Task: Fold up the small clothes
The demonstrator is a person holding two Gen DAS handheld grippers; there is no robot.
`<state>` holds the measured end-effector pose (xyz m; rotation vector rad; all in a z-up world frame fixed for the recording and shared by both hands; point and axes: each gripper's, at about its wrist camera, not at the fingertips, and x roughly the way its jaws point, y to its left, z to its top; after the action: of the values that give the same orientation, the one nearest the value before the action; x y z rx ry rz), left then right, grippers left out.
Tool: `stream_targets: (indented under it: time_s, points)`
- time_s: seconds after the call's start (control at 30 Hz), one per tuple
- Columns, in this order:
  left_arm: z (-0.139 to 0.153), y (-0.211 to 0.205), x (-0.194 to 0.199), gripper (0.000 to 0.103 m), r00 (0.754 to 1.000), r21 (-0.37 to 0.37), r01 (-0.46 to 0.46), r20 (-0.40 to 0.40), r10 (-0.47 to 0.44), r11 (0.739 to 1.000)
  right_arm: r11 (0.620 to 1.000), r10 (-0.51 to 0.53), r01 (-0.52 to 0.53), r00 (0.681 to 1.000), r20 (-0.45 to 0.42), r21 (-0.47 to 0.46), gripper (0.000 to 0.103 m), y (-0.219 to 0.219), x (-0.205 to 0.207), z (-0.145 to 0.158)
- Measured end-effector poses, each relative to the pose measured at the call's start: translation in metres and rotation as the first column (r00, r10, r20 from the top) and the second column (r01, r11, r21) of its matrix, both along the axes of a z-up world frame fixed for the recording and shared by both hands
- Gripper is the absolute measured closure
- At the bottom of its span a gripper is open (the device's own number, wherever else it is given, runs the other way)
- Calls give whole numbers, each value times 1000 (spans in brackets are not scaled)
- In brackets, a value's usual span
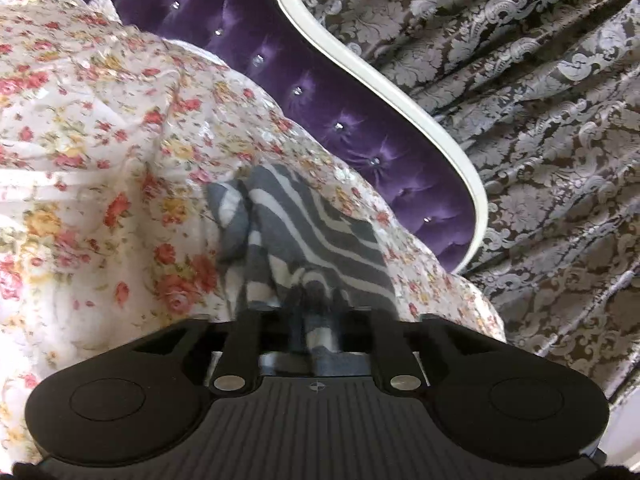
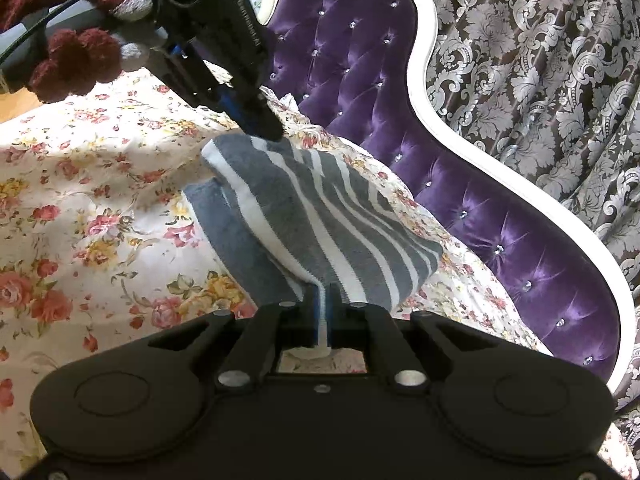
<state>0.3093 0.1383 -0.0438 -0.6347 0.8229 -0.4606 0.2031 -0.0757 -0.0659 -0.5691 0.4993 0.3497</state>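
Grey-and-white striped garment lifted off the floral bedspread, stretched between both claws. Right claw clenched on its near edge. Left claw, held in a dark red fuzzy sleeve, pinching the far corner, fabric bunched between its fingers. White lettering on its body too blurred to read. Behind: purple tufted headboard.
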Motion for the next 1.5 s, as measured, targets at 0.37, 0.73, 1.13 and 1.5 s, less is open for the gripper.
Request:
stream_targets:
  time_s: [0.37, 0.73, 1.13, 1.5]
  points:
    - [-9, -15, 1, 95, 999, 47, 27, -30, -26, 999, 1000, -1, 1, 1000, 5, -7, 95, -1, 0, 1]
    - [-28, -9, -5, 95, 996, 128, 29, -88, -18, 991, 997, 54, -58, 996, -69, -59, 95, 6, -5, -14]
    - [2, -2, -17, 27, 998, 204, -46, 55, 36, 978, 961, 9, 40, 984, -175, 274, 51, -44, 0, 17]
    - [-6, -5, -24, 15, 1000, 200, 4, -17, 0, 980, 565, -20, 349, 912, -410, 747, 24, -131, 53, 22]
